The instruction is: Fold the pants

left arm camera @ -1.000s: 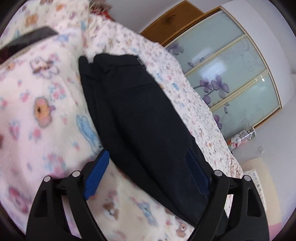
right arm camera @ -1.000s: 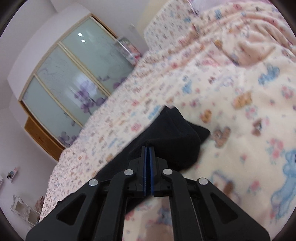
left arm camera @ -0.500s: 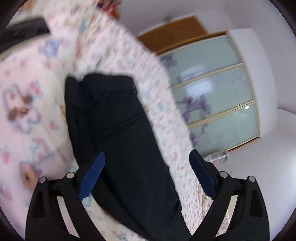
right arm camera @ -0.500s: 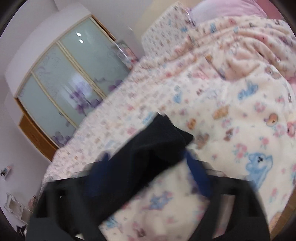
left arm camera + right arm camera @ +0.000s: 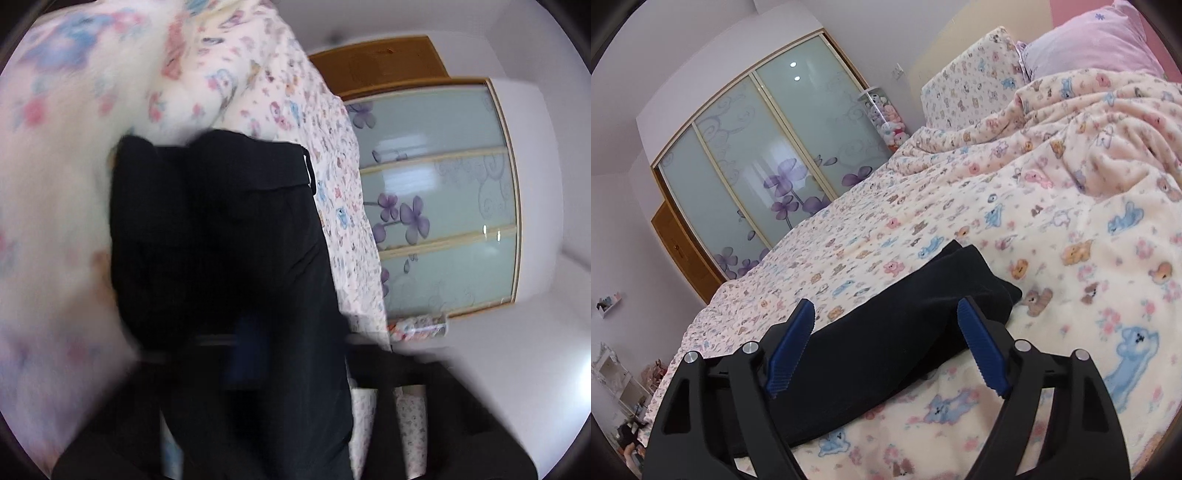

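Note:
Black pants [image 5: 221,258] lie lengthwise on a cartoon-print blanket [image 5: 55,184], waistband at the far end. In the left wrist view my left gripper [image 5: 251,350] is badly blurred low over the pants; one blue pad shows against the dark cloth, and I cannot tell how the jaws stand. In the right wrist view the leg end of the pants [image 5: 923,314] lies folded on the blanket. My right gripper [image 5: 886,343] is open, its blue pads on either side of the leg end, holding nothing.
A wardrobe with frosted glass doors and purple flowers [image 5: 757,166] stands beyond the bed. A pink pillow [image 5: 1089,40] lies at the bed's head. A jar of plush toys [image 5: 886,118] stands by the wardrobe. The blanket [image 5: 1071,221] bunches up on the right.
My right gripper has let go of the pants leg and opened wide. My left gripper has swung fast over the pants toward the waistband; its view has become blurred.

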The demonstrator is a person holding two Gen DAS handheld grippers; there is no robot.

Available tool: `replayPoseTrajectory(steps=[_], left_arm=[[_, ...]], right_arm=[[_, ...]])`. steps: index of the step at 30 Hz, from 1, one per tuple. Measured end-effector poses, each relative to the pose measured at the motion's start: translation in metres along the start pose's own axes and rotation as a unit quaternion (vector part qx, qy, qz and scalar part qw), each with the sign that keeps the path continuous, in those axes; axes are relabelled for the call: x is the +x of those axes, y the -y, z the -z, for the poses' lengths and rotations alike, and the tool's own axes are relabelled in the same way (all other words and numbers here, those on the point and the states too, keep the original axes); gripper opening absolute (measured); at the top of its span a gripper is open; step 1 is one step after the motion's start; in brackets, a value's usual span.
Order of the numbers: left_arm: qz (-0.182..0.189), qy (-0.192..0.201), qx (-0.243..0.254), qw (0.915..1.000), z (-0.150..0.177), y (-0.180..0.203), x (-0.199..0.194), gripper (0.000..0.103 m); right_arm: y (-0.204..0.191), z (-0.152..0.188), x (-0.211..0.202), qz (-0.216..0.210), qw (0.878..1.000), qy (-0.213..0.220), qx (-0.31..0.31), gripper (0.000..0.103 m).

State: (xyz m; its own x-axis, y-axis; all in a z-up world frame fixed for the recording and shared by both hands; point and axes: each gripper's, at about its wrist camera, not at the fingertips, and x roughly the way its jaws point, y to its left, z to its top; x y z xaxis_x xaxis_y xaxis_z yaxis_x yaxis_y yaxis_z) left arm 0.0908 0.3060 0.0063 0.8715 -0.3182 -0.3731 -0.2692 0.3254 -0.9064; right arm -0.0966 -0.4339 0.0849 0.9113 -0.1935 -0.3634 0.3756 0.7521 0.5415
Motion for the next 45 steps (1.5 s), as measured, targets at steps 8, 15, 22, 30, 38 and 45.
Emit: replayPoseTrajectory(steps=[8, 15, 22, 30, 38, 45], left_arm=[[-0.012, 0.063, 0.076, 0.9950, 0.020, 0.024, -0.036, 0.009], [-0.015, 0.105, 0.090, 0.9903, 0.046, 0.016, -0.073, 0.009], [-0.097, 0.090, 0.093, 0.9869, 0.038, -0.010, -0.048, 0.024], [-0.144, 0.241, 0.148, 0.9482, 0.063, 0.022, -0.099, 0.092], [-0.094, 0.163, 0.203, 0.9610, 0.086, 0.046, -0.077, 0.096], [-0.113, 0.123, 0.249, 0.9541, 0.098, 0.043, -0.053, 0.096]], right_arm=[[-0.005, 0.008, 0.013, -0.025, 0.999, -0.027, 0.008, 0.082], [-0.015, 0.011, 0.010, -0.036, 0.999, -0.027, -0.009, 0.082], [0.005, 0.000, 0.004, -0.039, 0.998, -0.023, 0.046, 0.083], [0.061, -0.045, 0.001, 0.022, 0.992, -0.019, 0.120, 0.083], [0.092, -0.024, 0.032, 0.016, 0.957, -0.139, 0.254, 0.068], [0.065, -0.025, 0.051, -0.045, 0.944, -0.181, 0.272, 0.068]])
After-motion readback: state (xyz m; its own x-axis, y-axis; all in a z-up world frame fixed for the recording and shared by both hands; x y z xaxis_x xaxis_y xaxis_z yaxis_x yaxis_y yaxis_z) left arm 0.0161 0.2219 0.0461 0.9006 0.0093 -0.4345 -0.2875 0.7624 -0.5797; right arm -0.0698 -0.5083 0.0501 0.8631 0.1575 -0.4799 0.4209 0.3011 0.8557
